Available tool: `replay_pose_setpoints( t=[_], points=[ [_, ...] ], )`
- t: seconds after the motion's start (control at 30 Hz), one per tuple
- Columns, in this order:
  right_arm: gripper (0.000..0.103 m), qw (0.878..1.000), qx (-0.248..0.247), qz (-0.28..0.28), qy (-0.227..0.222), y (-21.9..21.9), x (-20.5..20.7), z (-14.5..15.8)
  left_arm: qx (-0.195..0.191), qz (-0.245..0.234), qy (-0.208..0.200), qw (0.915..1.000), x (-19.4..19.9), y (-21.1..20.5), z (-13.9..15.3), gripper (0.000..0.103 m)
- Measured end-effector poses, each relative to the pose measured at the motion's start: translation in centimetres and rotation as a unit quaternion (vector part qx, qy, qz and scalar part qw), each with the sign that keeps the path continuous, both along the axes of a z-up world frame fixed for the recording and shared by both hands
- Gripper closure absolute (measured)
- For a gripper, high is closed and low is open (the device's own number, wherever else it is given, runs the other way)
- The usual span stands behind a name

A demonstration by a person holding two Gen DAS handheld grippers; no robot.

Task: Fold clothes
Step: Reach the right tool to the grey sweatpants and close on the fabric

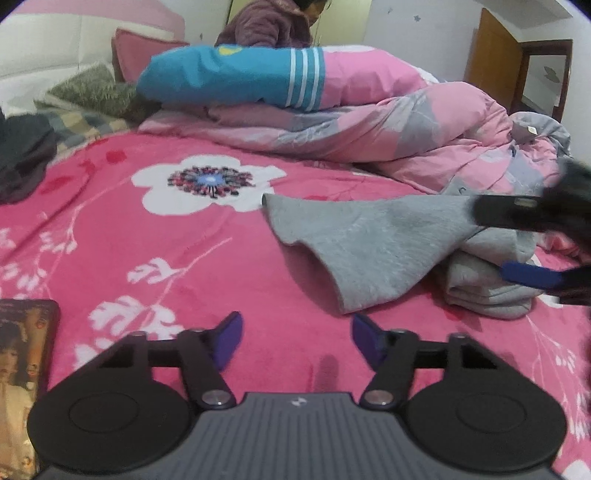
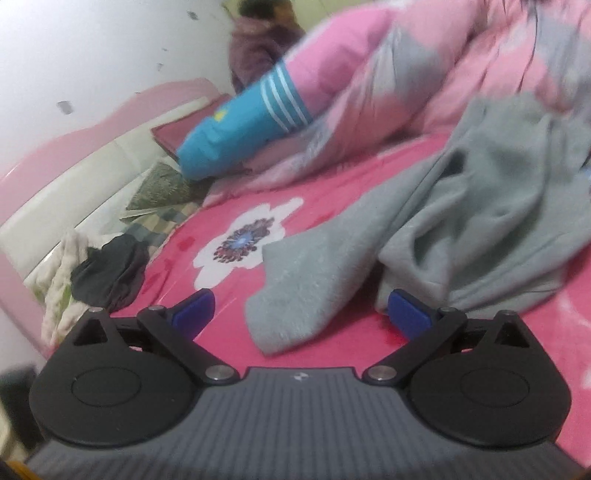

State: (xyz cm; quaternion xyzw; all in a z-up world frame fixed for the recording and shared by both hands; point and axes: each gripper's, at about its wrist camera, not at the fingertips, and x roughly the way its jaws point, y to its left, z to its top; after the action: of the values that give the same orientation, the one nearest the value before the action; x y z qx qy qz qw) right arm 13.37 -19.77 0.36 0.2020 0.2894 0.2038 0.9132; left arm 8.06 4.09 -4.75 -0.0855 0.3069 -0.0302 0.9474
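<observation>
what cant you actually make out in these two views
- Left wrist view: the right gripper is motion-blurred and cut off by the right edge, so whether it touches the grey garment is unclear.
- Left wrist view: the printed card is cut off by the left edge.
- Right wrist view: the whole frame is blurred; the garment's far end runs off the right edge.
- Both views: the person is cut off by the top edge.

Right claw (image 2: 299, 314) low over the pink flowered bedspread (image 2: 207, 354), jaws wide apart, nothing between them. Grey garment (image 2: 461, 229) lies rumpled to the right, one limp end (image 2: 295, 295) reaching near, just ahead of the claw. Dark clothes heap (image 2: 110, 273) at left. Blue striped pillow (image 2: 240, 129) and pink quilt (image 2: 406, 85) far behind. View blurred.
</observation>
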Motion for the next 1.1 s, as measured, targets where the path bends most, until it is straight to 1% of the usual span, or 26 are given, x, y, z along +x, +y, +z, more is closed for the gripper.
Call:
replay_pose_setpoints(
  t=[0.03,0.1,0.17,0.2,0.27,0.3,0.33,0.37,0.4,0.43,0.5,0.67,0.77,0.87,0.9,0.93,0.97,1.0,1.03,1.07,1.1],
  points=[
    [0.004,1.000,-0.001,-0.008,0.011,0.4,1.3,-0.5,-0.003,0.000,0.005,1.0000,0.2,0.1,-0.2,0.049],
    [0.004,0.998,-0.025,-0.039,0.031,1.3,3.9,-1.9,-0.009,0.001,0.011,0.9999,0.6,0.4,-0.6,0.051],
    [0.006,0.997,-0.030,-0.050,0.044,1.9,5.9,-3.5,-0.014,0.001,0.010,0.9999,0.5,0.6,-0.5,0.051],
    [0.009,0.997,-0.030,-0.054,0.046,2.1,6.5,-4.0,-0.016,0.002,0.008,0.9998,0.4,0.7,-0.4,0.052],
    [0.026,0.997,-0.021,-0.061,0.045,1.7,6.9,-4.4,-0.019,0.002,0.005,0.9998,0.1,0.8,-0.1,0.052],
    [0.050,0.997,-0.014,-0.064,0.044,1.3,6.9,-4.4,-0.021,0.002,0.003,0.9998,0.0,0.9,0.0,0.053],
    [0.076,0.997,-0.004,-0.064,0.044,0.9,6.9,-4.4,-0.023,0.003,0.001,0.9997,-0.1,0.9,0.2,0.054],
    [0.089,0.997,0.017,-0.057,0.048,0.2,6.6,-4.3,-0.024,0.003,0.000,0.9997,-0.2,1.0,0.3,0.054],
    [0.096,0.997,0.038,-0.052,0.050,-0.6,6.3,-4.1,-0.026,0.003,-0.002,0.9997,-0.3,1.1,0.4,0.054],
    [0.097,0.996,0.053,-0.053,0.045,-1.5,5.7,-3.7,-0.028,0.003,-0.004,0.9996,-0.5,1.1,0.6,0.054],
    [0.099,0.996,0.056,-0.060,0.020,-2.8,4.1,-2.5,-0.031,0.004,-0.007,0.9995,-0.7,1.3,0.8,0.054],
    [0.100,0.993,0.067,-0.088,-0.032,-7.4,-1.2,0.8,-0.032,0.000,-0.019,0.9993,-1.7,1.1,2.0,0.054],
    [0.100,0.991,0.041,-0.111,-0.067,-10.6,-4.8,2.7,-0.031,-0.006,-0.028,0.9991,-2.3,0.7,2.9,0.054],
    [0.100,0.984,0.013,-0.153,-0.086,-14.6,-8.2,4.0,-0.033,-0.017,-0.036,0.9987,-2.4,0.3,3.7,0.053],
    [0.100,0.981,-0.001,-0.173,-0.086,-15.9,-9.2,4.0,-0.035,-0.021,-0.038,0.9985,-2.3,0.1,4.0,0.053],
    [0.100,0.978,-0.015,-0.189,-0.082,-17.3,-10.0,4.0,-0.037,-0.025,-0.038,0.9982,-2.1,-0.1,4.2,0.051],
    [0.099,0.978,-0.027,-0.198,-0.066,-18.5,-10.4,3.8,-0.041,-0.032,-0.037,0.9980,-1.8,-0.4,4.4,0.048],
    [0.094,0.977,-0.036,-0.206,-0.047,-19.7,-10.7,3.4,-0.045,-0.041,-0.035,0.9975,-1.5,-0.7,4.6,0.041],
    [0.090,0.976,-0.039,-0.212,-0.019,-20.7,-10.8,2.9,-0.053,-0.052,-0.033,0.9967,-1.1,-1.1,4.8,0.032],
    [0.088,0.975,-0.043,-0.217,0.005,-21.6,-10.9,2.4,-0.060,-0.064,-0.030,0.9957,-0.6,-1.5,5.0,0.027],
    [0.078,0.974,-0.049,-0.218,0.014,-22.1,-11.3,2.3,-0.065,-0.076,-0.028,0.9946,-0.1,-1.9,5.1,0.021]
  ],
)
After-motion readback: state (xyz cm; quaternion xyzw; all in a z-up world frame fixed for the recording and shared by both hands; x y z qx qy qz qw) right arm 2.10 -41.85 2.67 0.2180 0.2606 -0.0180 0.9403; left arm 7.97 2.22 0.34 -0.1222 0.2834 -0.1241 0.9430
